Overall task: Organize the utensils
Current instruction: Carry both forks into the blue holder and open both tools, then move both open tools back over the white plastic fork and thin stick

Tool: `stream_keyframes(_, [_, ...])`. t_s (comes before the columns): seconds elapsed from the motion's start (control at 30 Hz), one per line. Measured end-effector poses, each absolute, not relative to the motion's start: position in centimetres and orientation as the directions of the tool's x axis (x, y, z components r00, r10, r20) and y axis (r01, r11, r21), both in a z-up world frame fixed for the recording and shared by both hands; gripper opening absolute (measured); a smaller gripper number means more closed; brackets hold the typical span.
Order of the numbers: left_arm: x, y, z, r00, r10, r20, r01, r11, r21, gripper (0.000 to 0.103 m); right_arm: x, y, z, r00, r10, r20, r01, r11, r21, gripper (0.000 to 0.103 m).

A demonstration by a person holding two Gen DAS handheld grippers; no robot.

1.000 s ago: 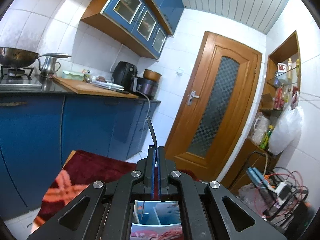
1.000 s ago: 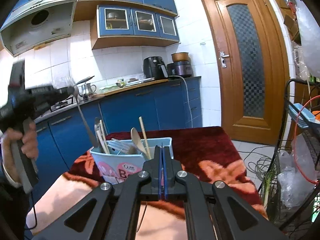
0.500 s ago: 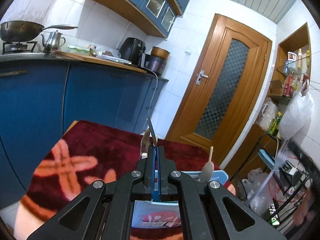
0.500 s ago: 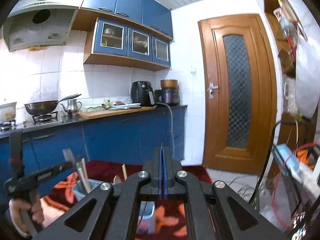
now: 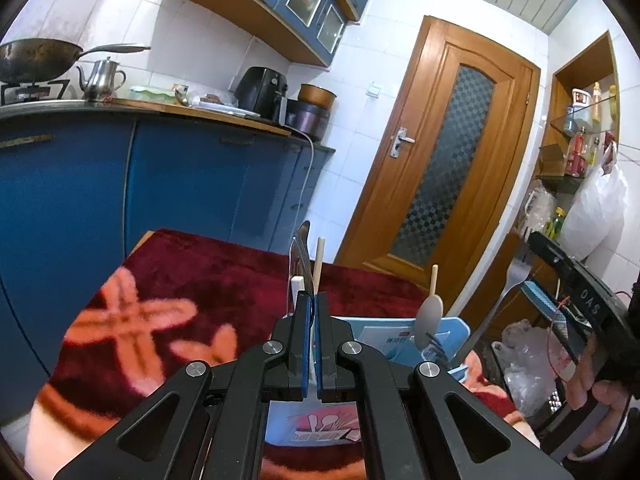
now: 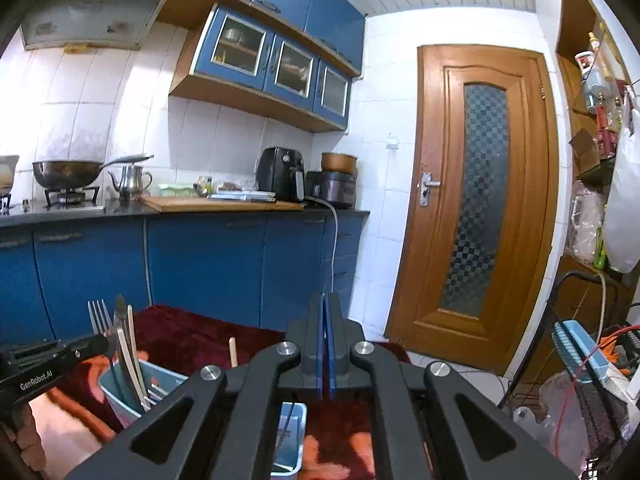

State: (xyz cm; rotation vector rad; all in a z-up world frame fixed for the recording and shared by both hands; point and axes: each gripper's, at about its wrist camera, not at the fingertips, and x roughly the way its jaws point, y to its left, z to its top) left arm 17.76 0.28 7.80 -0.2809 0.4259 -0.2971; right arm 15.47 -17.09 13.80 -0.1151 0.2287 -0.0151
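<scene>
- The left hand-held gripper (image 5: 311, 300) has its jaws pressed together on the thin metal handle of a utensil (image 5: 302, 256), which sticks up between the blue pads.
- That utensil stands above the light-blue holder (image 5: 454, 330), and its lower end is hidden behind the jaws, so I cannot tell whether it is inside yet.
- A wooden stick (image 5: 318, 266) rises just beside the held handle.
- A wooden spoon (image 5: 430, 312) stands upright in the holder, further right in the left wrist view.
- The holder sits on the tabletop, which is covered by a dark red cloth (image 5: 224, 268) with orange patterns.
- The right hand-held gripper (image 6: 325, 312) is closed with nothing between its jaws.
- In the right wrist view the holder (image 6: 108, 390) shows at lower left, with a fork (image 6: 98, 314), tines up, and pale chopsticks (image 6: 130, 356) leaning in it.
- The left hand-held gripper's black body reaches in from the left edge of that view, at the fork.
- A hand (image 5: 600, 390) grips the right tool's handle at the right edge of the left wrist view.
</scene>
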Motion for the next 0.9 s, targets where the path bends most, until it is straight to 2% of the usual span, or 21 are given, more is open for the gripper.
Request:
stream_keyframes(0.27, [17.9, -0.1, 7.5, 0.863, -0.329, -0.384, 0.219, 0.927, -0.303, 0.001, 17.1, -17.1, 11.2, 0.944, 0.027, -0.328, -0.050, 0.997, -0.063, 0.003])
stream_keyframes(0.33, [17.9, -0.3, 7.5, 0.861, -0.323, -0.392, 0.216, 0.932, -0.292, 0.002, 17.3, -17.4, 10.8, 0.934, 0.059, -0.353, -0.072, 0.997, -0.023, 0.006])
stream_keyframes(0.4, [17.8, -0.5, 7.6, 0.860, -0.318, -0.398, 0.214, 0.934, -0.285, 0.010, 17.1, -17.6, 10.5, 0.929, 0.080, -0.361, -0.082, 0.997, 0.010, 0.015])
stream_keyframes(0.43, [17.6, -0.6, 7.7, 0.860, -0.315, -0.402, 0.213, 0.936, -0.279, 0.014, 17.0, -17.7, 10.5, 0.929, 0.089, -0.360, -0.086, 0.996, 0.024, 0.016])
stream_keyframes(0.5, [17.2, -0.6, 7.9, 0.861, -0.313, -0.401, 0.213, 0.938, -0.274, 0.035, 16.7, -18.0, 10.6, 0.928, 0.102, -0.358, -0.093, 0.995, 0.041, 0.020])
stream_keyframes(0.53, [16.9, -0.6, 8.1, 0.863, -0.311, -0.398, 0.214, 0.939, -0.271, 0.036, 16.5, -18.1, 10.7, 0.928, 0.106, -0.357, -0.095, 0.994, 0.048, 0.020])
stream_keyframes(0.67, [15.7, -0.8, 8.5, 0.864, -0.299, -0.405, 0.213, 0.946, -0.244, 0.036, 15.2, -18.4, 11.1, 0.926, 0.123, -0.356, -0.102, 0.992, 0.079, 0.028])
stream_keyframes(0.9, [13.6, -0.8, 8.6, 0.852, -0.272, -0.447, 0.196, 0.958, -0.210, 0.037, 12.8, -18.3, 11.5, 0.911, 0.170, -0.376, -0.130, 0.983, 0.131, 0.032])
